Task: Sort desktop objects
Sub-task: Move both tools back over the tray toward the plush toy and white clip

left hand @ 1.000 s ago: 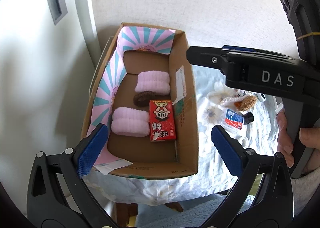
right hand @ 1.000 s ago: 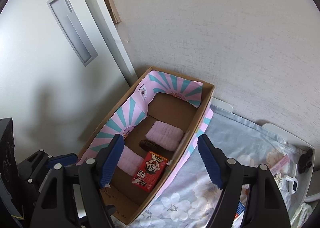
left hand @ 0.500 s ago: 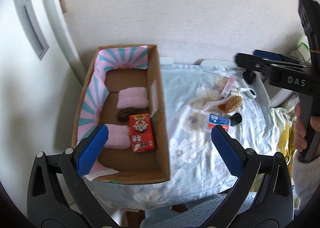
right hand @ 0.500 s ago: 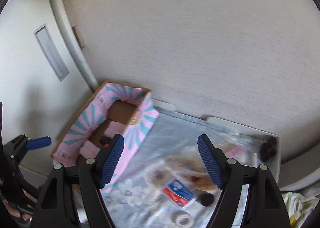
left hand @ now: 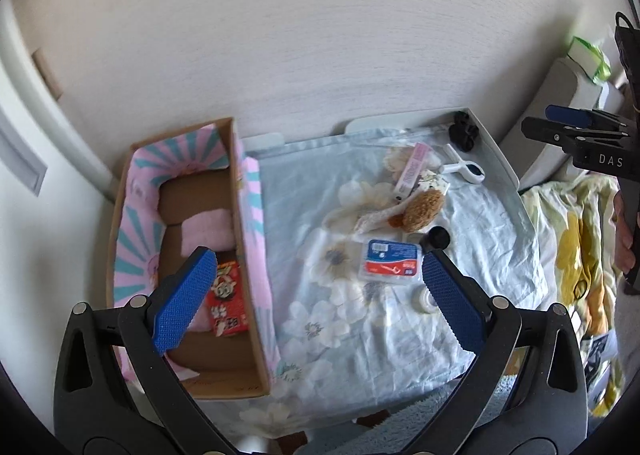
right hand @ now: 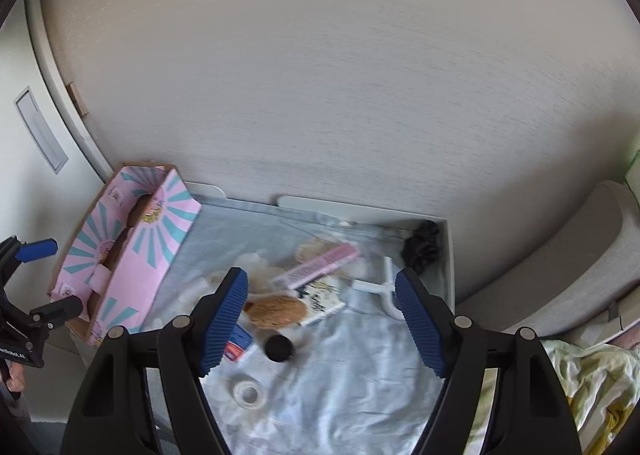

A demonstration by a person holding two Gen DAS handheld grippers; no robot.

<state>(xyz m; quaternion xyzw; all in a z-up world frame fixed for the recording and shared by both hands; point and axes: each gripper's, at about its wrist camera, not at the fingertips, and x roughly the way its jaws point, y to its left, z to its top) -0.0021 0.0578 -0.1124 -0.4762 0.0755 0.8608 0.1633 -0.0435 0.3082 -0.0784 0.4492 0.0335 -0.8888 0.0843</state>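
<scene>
A pale blue floral cloth (left hand: 352,319) is spread over the table, and an open brown cardboard box with a pink and teal sunburst lining (left hand: 244,239) is set at its left end. Inside the box, a rolled pink towel (left hand: 208,233) and a red printed carton (left hand: 228,303) are seen lying on the bottom. The unsorted things are gathered at the right of the cloth: a flat blue, white and red packet (left hand: 390,263), a round brown plush toy (left hand: 424,209) just beyond it, a small black round cap (left hand: 439,237) between the two, a long pink tube (left hand: 414,169) further back, and a black scrunchie (right hand: 422,245) in the far right corner. A clear tape roll (right hand: 248,393) is seen at the near edge (partly blurred).

The left gripper (left hand: 316,299) is held above the cloth near the box, fingers spread wide, nothing between them. The right gripper (right hand: 322,325) is likewise spread and empty, held over the plush toy and cap.
</scene>
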